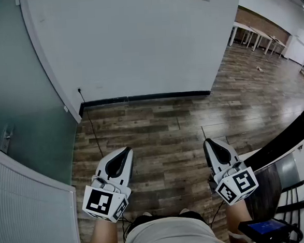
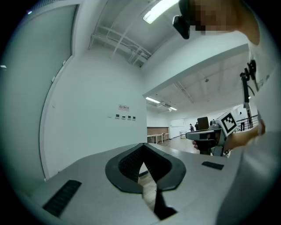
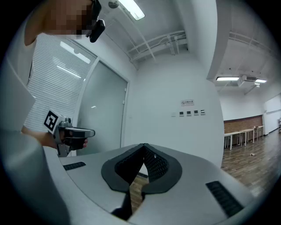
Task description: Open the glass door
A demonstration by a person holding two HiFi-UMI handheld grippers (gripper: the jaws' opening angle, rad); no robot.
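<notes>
So L tool (image 1: 126, 151) & R tool (image 1: 207, 141) both shut, empty; glass door (image 1: 15, 102) well apart, off to L.

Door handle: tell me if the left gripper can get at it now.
Probably, with a reach to the left: only bare floor lies between the left gripper and the door handle. Its fingers are shut.

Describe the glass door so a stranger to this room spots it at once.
Start at the big white wall facing the person. The glass door is the panel directly left of it in the head view. Unlike that wall and the ribbed white blinds on its other side, it is a smooth grey-green pane with a small metal handle.
</notes>
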